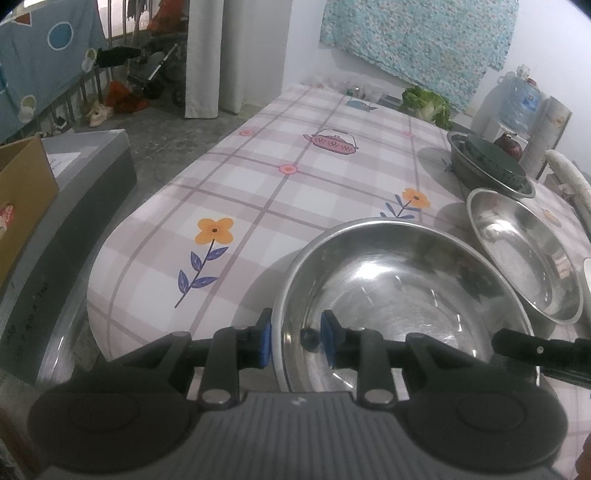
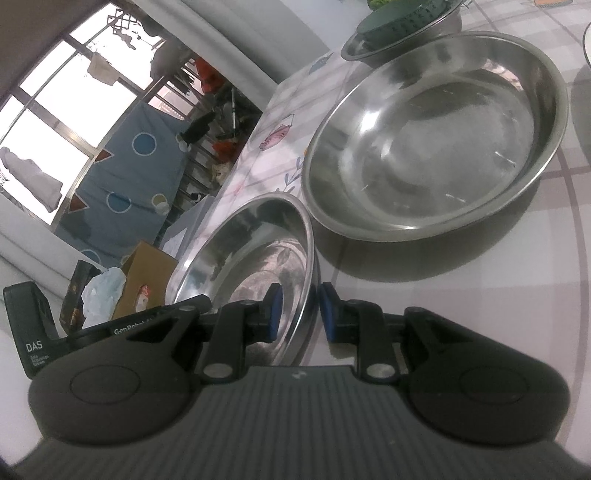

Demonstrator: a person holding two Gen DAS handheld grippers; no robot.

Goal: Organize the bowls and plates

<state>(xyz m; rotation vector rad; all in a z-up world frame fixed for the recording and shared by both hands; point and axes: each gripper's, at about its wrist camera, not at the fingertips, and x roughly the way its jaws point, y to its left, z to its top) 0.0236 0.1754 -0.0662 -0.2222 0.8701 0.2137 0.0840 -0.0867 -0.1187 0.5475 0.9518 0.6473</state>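
A large steel bowl sits on the checked tablecloth near the front edge. My left gripper straddles its left rim, one blue pad outside and one inside, with gaps on both sides. My right gripper straddles the same bowl's opposite rim, also not clamped. A second steel bowl stands beside it on the right. Behind, a third steel bowl holds an upturned dark green dish.
Green vegetables and small items lie at the table's far end. A water jug stands at the back right. A cardboard box and grey case are on the left beyond the table edge.
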